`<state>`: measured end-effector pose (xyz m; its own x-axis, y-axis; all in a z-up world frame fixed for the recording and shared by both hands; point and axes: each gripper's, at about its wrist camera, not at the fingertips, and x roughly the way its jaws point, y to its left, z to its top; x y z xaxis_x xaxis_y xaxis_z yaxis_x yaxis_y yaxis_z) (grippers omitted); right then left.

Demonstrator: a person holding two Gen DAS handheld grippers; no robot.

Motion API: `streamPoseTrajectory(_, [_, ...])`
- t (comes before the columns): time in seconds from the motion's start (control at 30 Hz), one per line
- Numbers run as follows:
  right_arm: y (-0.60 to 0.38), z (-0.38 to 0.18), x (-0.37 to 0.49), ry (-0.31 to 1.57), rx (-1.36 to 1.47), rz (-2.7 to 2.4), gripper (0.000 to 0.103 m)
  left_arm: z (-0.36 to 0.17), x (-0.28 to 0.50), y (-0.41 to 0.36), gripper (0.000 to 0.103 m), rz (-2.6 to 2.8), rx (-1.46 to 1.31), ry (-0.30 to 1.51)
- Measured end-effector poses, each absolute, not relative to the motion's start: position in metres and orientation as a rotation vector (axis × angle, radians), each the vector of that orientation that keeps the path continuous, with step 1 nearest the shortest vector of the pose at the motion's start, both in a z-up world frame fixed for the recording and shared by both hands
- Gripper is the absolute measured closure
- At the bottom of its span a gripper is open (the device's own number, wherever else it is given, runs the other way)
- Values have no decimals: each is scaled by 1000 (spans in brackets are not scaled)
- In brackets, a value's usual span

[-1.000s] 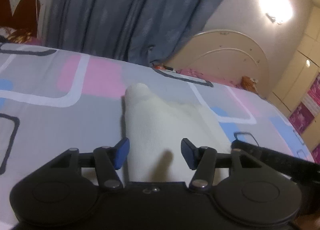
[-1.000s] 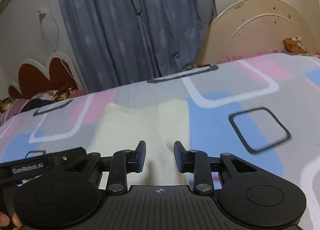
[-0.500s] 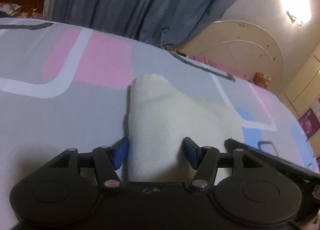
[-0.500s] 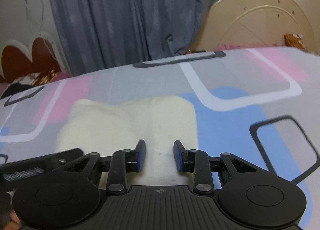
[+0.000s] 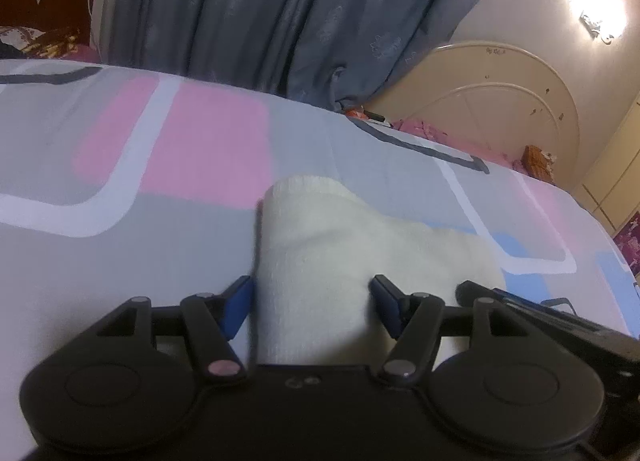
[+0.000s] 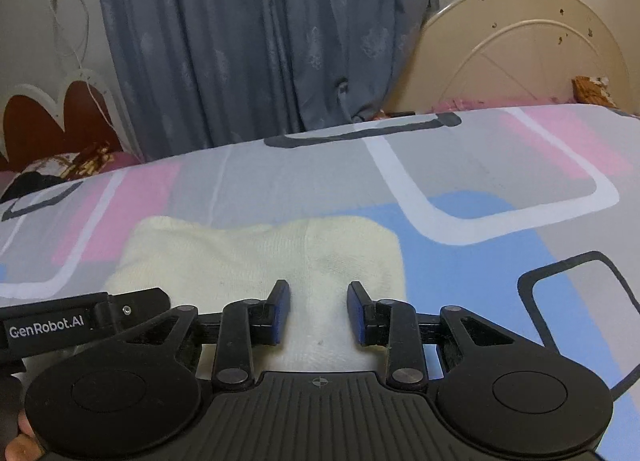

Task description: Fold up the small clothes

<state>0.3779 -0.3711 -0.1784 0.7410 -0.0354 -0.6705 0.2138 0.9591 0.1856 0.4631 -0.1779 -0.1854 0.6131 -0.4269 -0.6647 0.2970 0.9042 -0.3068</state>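
Left gripper (image 5: 310,303) apparently astride cloth (image 5: 360,257).

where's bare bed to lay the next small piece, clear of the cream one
Bare bedspread lies right of the cream garment, over the blue patch. More bare sheet sits left of it, by the pink block. The near edge is crowded: left gripper and right gripper both straddle the garment.

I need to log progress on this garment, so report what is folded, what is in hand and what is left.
Done: little that shows; the cream garment lies flat on the patterned bedsheet, with no fold I can see. In hand: the left tongs and right tongs are both open, straddling its near edge, gripping nothing. Left: close on that edge, carry it over and press the fold.
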Motion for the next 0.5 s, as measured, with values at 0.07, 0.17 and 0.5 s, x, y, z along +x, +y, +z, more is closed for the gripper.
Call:
streamPoseTrajectory(0.07, [-373,-169,373,717,281,-130,72,-181,461,-179,38,-415,-161,801])
streamPoseTrajectory(0.17, [-372,-156,357,675,318,-121,72,-174,449,-178,39,-419,-115,777])
streamPoseTrajectory(0.5, [-348,-143,305,655,236,-99,72,-167,412,-167,40,-464,-86,774])
